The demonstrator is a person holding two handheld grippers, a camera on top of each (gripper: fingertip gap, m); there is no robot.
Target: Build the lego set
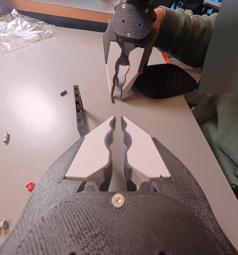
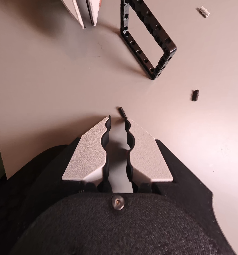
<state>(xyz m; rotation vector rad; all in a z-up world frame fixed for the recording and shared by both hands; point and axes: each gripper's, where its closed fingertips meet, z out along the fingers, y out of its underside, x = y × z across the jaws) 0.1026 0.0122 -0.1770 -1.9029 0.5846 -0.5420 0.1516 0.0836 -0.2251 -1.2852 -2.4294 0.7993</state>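
Your right gripper (image 2: 117,119) stands tip-down on the grey tabletop (image 2: 46,69), jaws apart, a small black plastic pin (image 2: 122,110) just beside one tip. Your left gripper (image 1: 118,119), jaws slightly apart and empty, hovers near the black rectangular holed frame (image 2: 147,40).

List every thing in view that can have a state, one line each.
Left claw: open, empty, above the table.
Right claw: open, tips at the table beside a black pin, not gripping it.
Black frame: standing on edge.
Second black pin: lying loose.
Grey connector: lying loose.
Red bush: lying loose.
Plastic bag: crumpled.
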